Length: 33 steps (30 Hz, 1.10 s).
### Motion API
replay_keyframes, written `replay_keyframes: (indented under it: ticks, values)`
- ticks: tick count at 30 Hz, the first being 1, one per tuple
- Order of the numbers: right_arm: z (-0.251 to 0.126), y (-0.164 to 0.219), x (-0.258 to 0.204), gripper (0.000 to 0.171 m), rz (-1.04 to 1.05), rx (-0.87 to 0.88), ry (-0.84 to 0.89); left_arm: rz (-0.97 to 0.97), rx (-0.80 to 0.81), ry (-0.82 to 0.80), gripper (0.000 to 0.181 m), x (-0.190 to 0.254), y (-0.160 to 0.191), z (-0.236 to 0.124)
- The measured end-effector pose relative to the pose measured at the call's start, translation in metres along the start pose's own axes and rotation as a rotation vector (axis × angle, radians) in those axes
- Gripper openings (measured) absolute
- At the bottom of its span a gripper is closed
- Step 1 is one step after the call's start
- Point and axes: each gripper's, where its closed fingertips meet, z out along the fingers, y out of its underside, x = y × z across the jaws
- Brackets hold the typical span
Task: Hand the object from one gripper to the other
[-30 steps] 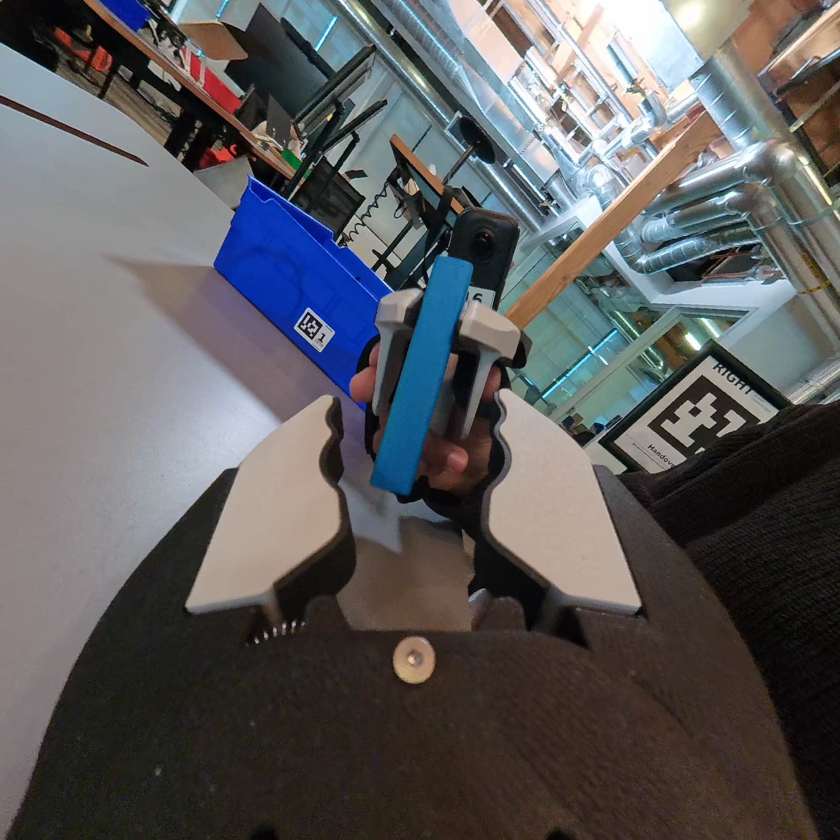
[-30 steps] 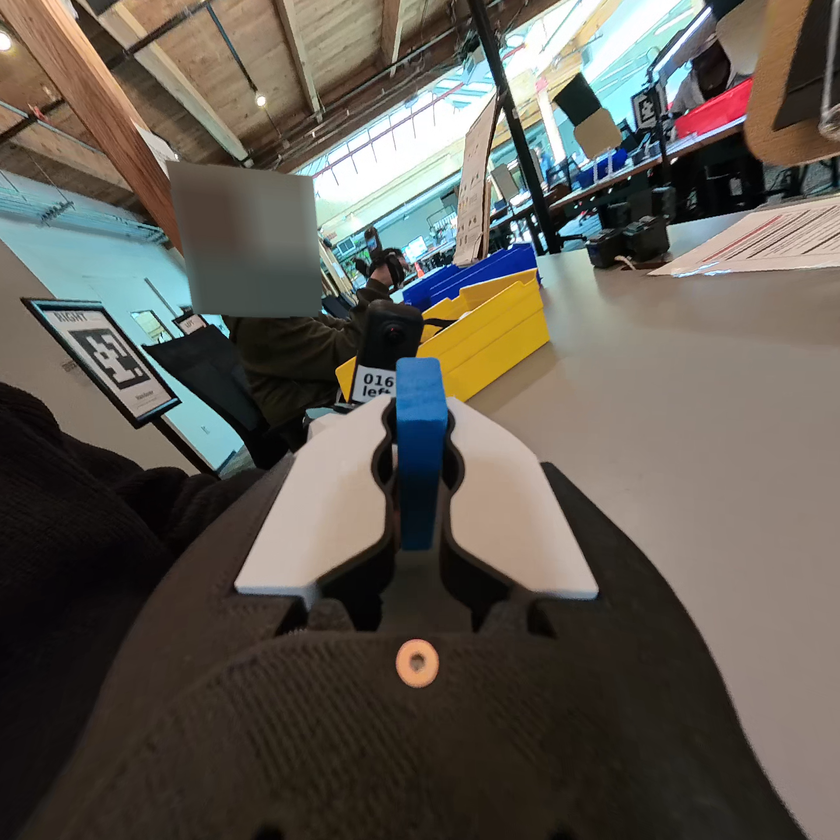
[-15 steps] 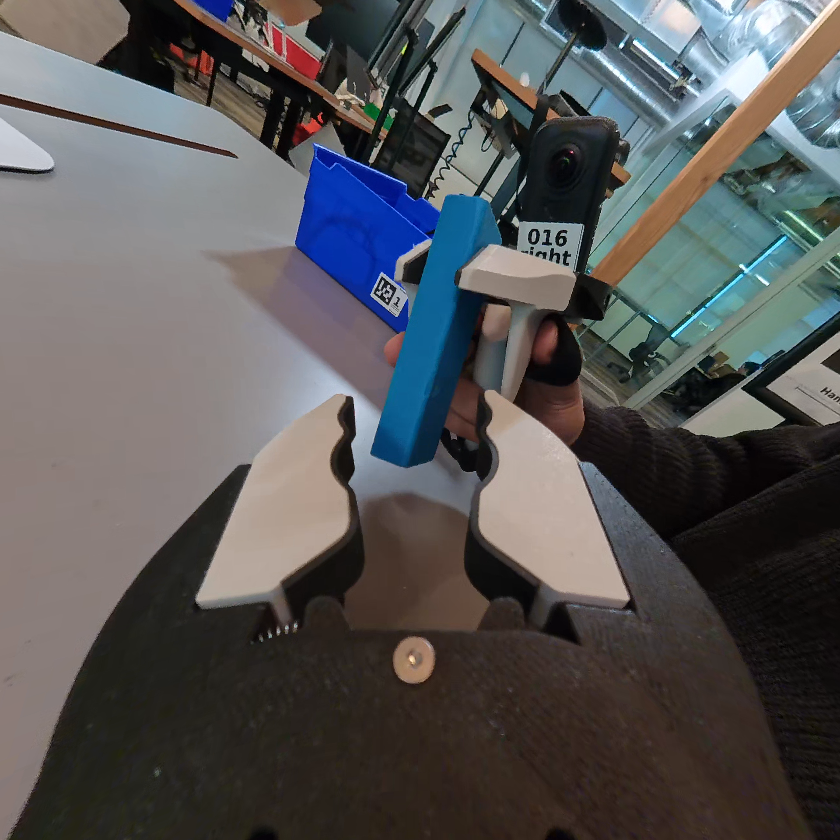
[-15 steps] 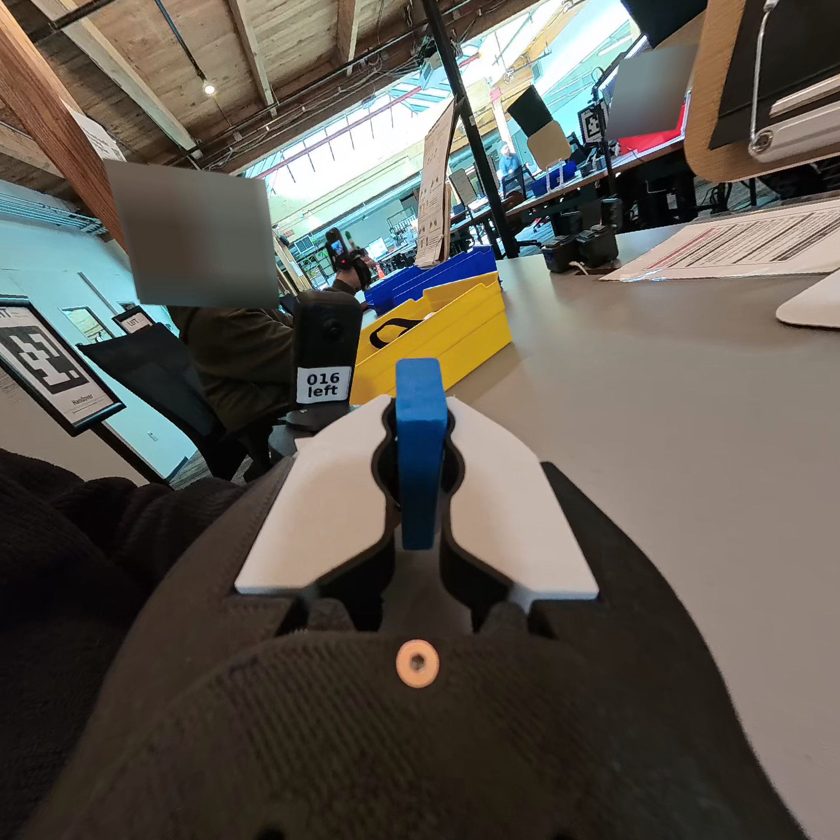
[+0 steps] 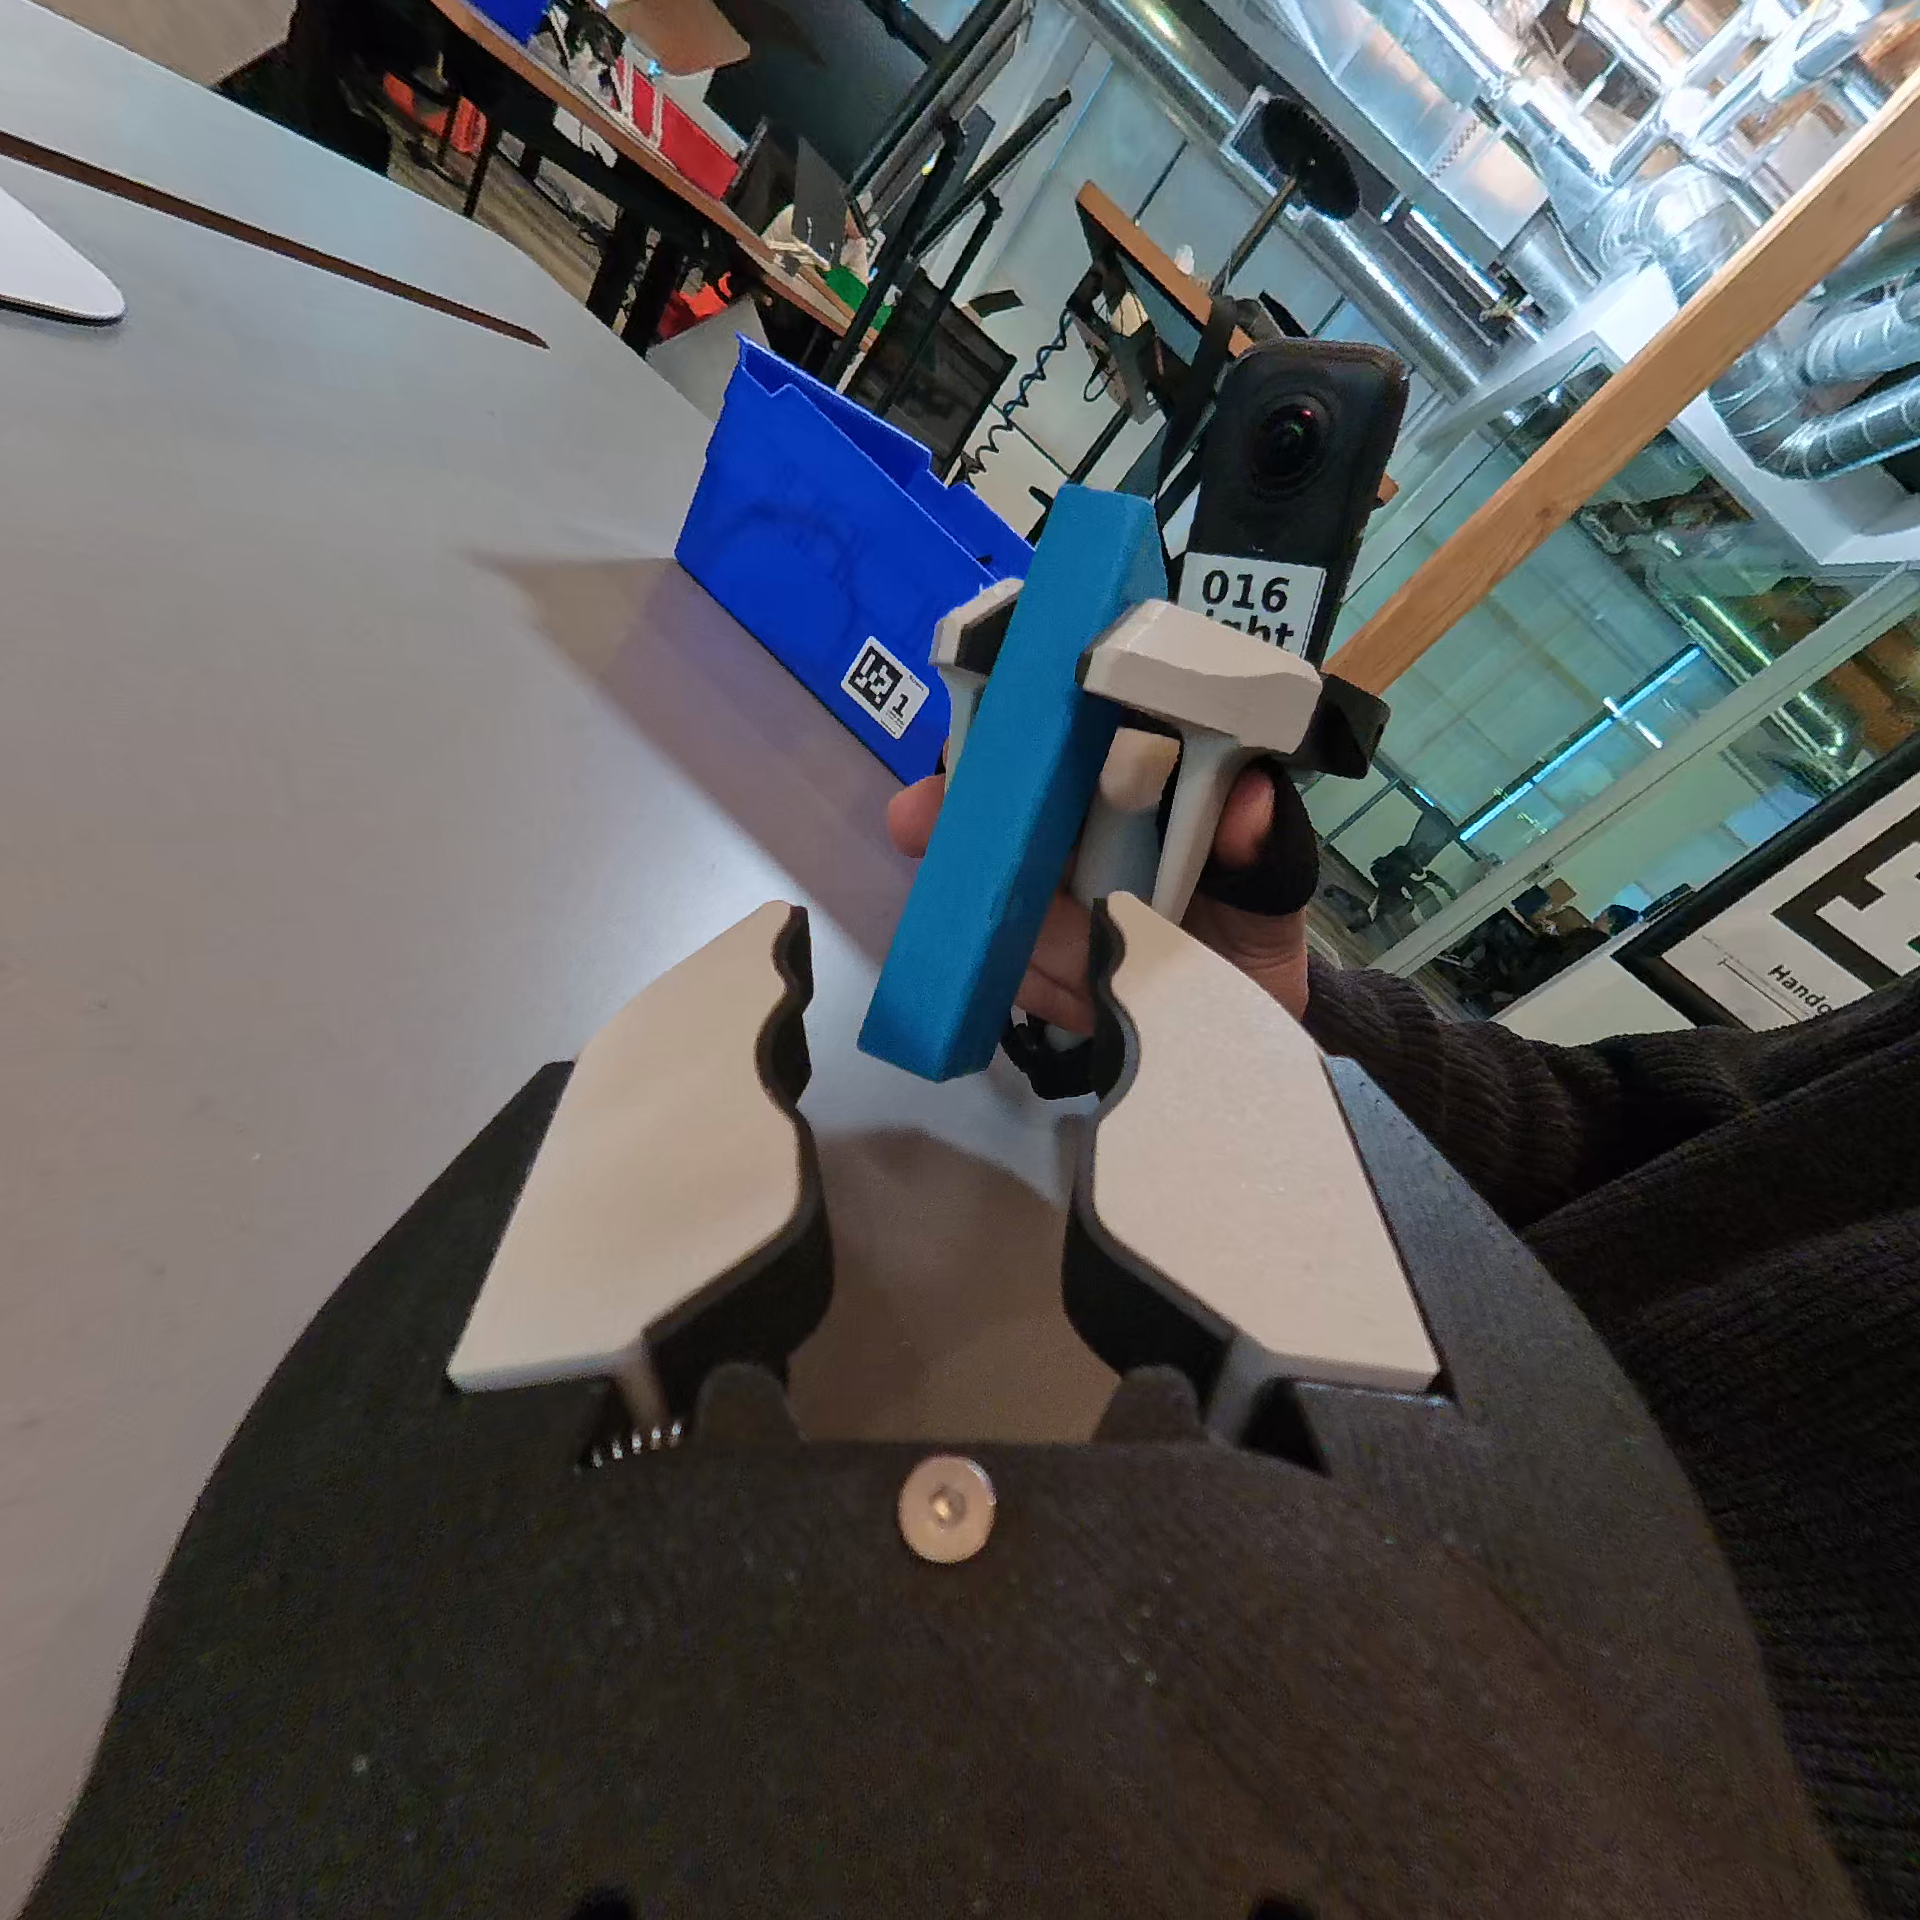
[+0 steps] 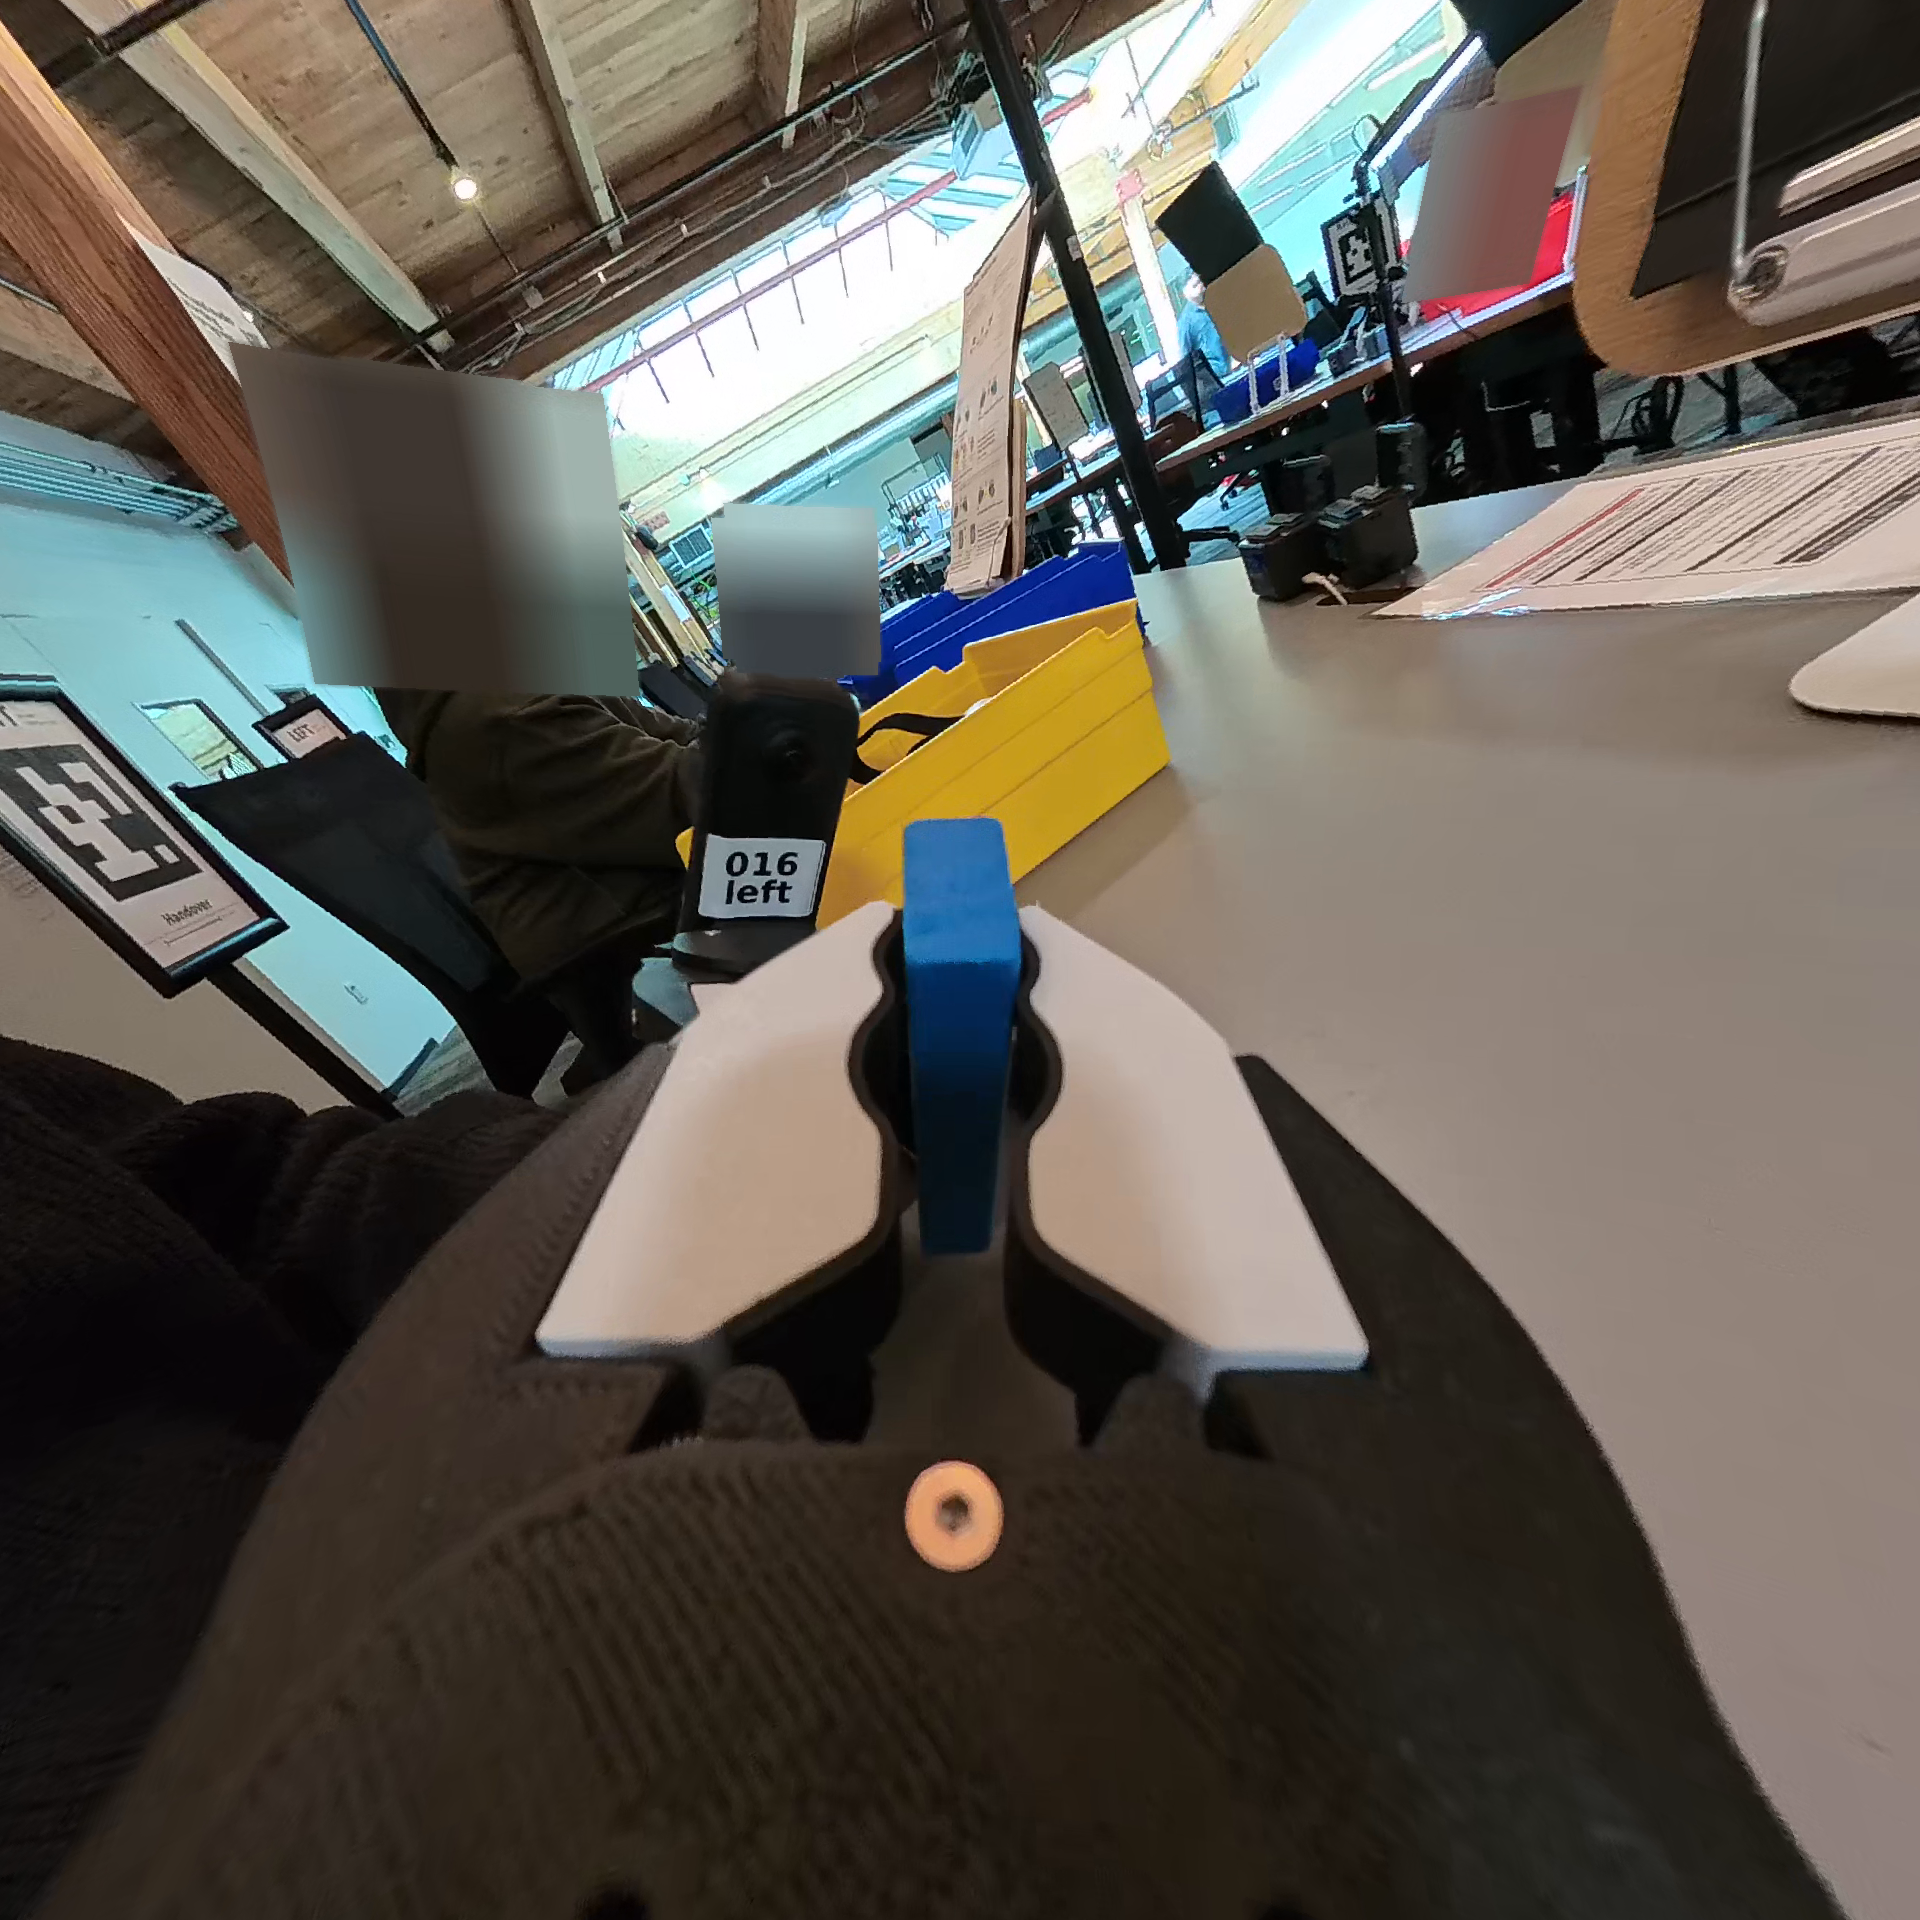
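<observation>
My left gripper [image 5: 951, 1023] stands released, its jaws spread wide, the lower end of the blue block [image 5: 1013, 800] hanging just beyond its fingertips and not yet between them. My right gripper [image 6: 958, 1023] is clenched on that block [image 6: 956, 1029], pinching it across its thin faces about halfway up, so both ends stick out clear. The block tilts, top leaning away to the right in the left wrist view. To do this step well, I judge I should ease the left gripper forward until the free lower end sits deep between its pads, match the tilt, and close fully before the right lets go (a grip on the very tip could let the block swing). Beyond, a blue bin [image 5: 831, 561] rests at the grey table's [image 5: 312, 727] far edge; from the right wrist view a yellow bin [image 6: 997, 748] sits farther along the tabletop [image 6: 1507, 935].
</observation>
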Motion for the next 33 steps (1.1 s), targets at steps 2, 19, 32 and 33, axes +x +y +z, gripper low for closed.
replay_keyframes:
  ticks: [2,19,32,33]
  values:
    - [0.0009,0.0013,-0.0001,0.018,-0.008,-0.007,0.003,-0.002,0.000,0.000,0.052,-0.0005,-0.0001,-0.0005]
    - [0.0014,0.0013,0.0021,0.018,0.041,0.007,0.000,-0.042,-0.016,0.016,0.053,-0.0013,0.0061,0.0017]
    - [-0.0006,-0.0011,0.0024,0.018,0.059,0.025,-0.003,-0.061,-0.020,0.024,0.053,-0.0016,0.0080,0.0033]
    - [-0.0004,-0.0008,0.0022,0.018,0.059,0.023,-0.004,-0.061,-0.021,0.024,0.053,-0.0015,0.0081,0.0035]
